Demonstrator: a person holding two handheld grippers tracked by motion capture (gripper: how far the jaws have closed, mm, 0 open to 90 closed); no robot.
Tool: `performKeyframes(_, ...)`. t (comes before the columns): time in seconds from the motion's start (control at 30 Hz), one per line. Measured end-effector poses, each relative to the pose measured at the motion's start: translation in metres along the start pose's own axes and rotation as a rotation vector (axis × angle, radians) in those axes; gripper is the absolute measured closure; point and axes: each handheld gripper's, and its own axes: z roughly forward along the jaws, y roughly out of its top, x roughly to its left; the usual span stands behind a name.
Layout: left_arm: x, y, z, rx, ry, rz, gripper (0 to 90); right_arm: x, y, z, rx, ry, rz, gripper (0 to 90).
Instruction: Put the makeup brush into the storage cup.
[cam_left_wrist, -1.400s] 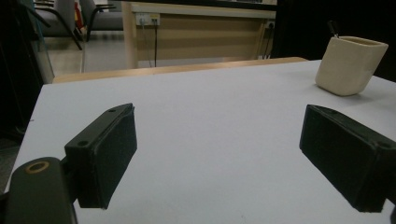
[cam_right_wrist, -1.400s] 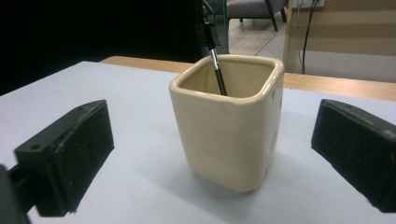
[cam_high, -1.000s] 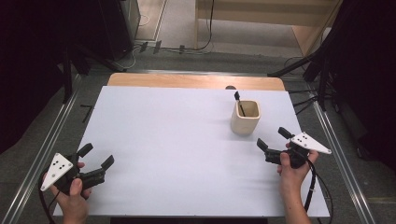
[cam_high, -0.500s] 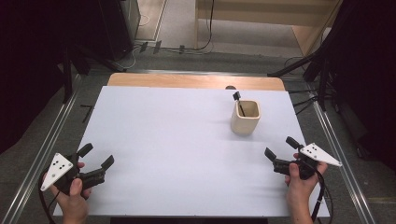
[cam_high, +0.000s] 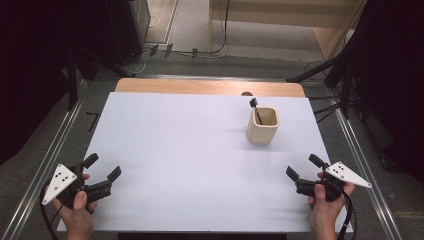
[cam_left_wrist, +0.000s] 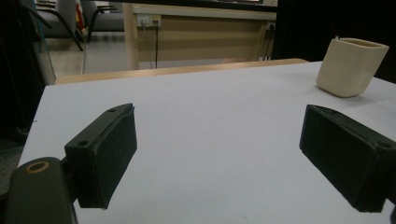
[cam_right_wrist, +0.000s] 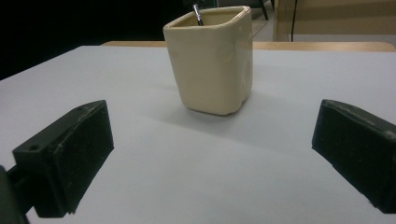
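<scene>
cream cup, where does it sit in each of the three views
High view: cream cup right of centre, toward the table's far edge.
Left gripper view: upper right corner, beyond the right-hand jaw.
Right gripper view: top centre, between the jaws and apart from them.
Shared landmark: the bare wooden strip behind the cup.

Two hands hold grippers low at the near corners: the left gripper and the right gripper, both with jaws spread wide, empty.

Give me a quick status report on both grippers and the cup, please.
Left gripper open, empty. Right gripper open, empty, facing the cup. Cup upright, dark tool inside. Table between them bare.
</scene>
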Motion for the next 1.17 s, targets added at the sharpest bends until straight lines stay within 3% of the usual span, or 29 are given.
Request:
performKeyframes(0.13,0.001,0.000,-0.001,-0.003,0.005,-0.003,11.4,0.000,-0.005,-0.006,0.007,-0.002,0.020,0.0)
performKeyframes(0.37,0.001,0.000,-0.001,-0.004,0.005,-0.005,11.4,0.004,-0.008,-0.015,0.015,-0.013,0.001,0.0)
performKeyframes(1.17,0.000,-0.001,0.001,0.006,-0.002,0.004,11.2,0.005,-0.011,-0.006,0.057,-0.039,-0.013,0.0)
